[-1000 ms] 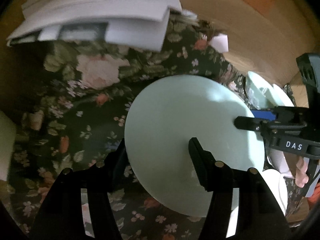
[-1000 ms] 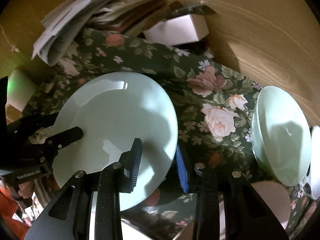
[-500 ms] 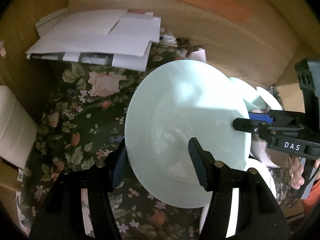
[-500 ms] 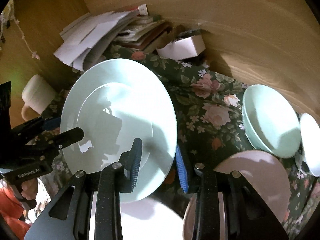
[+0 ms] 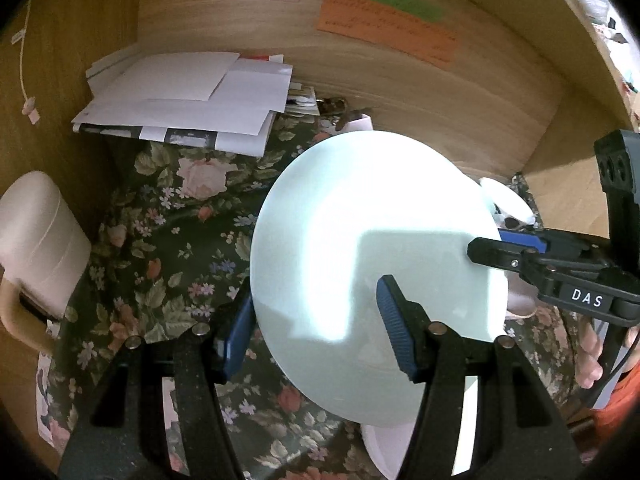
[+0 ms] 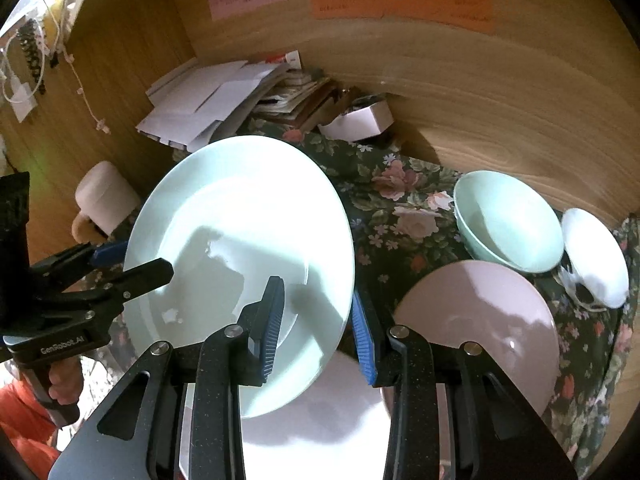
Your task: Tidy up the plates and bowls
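The pale green plate (image 6: 240,264) is off the tabletop (image 6: 404,216), tilted, and pinched at opposite rims. The right hand-held gripper (image 6: 316,320) is clamped on the near-right rim, one pad on the face and one behind. The left hand-held gripper (image 5: 316,324) straddles the left rim w/ blue pads (image 5: 394,336) either side, apparently gripping too.

Risks, judged from this:
- Both grips are thin edge pinches on glazed ceramic. If the hands drift apart or twist unevenly, a rim could slip out & the plate drop.
- Below sit a white plate (image 6: 320,408) & a pink plate (image 6: 480,320). A fall would chip those too.
- The green bowl (image 6: 508,220) & small white bowl (image 6: 596,260) are near on the right. A rightward swing could clip them.
- The paper stack (image 5: 184,104) & cream mug (image 5: 38,240) crowd the left, so there's little spare room.
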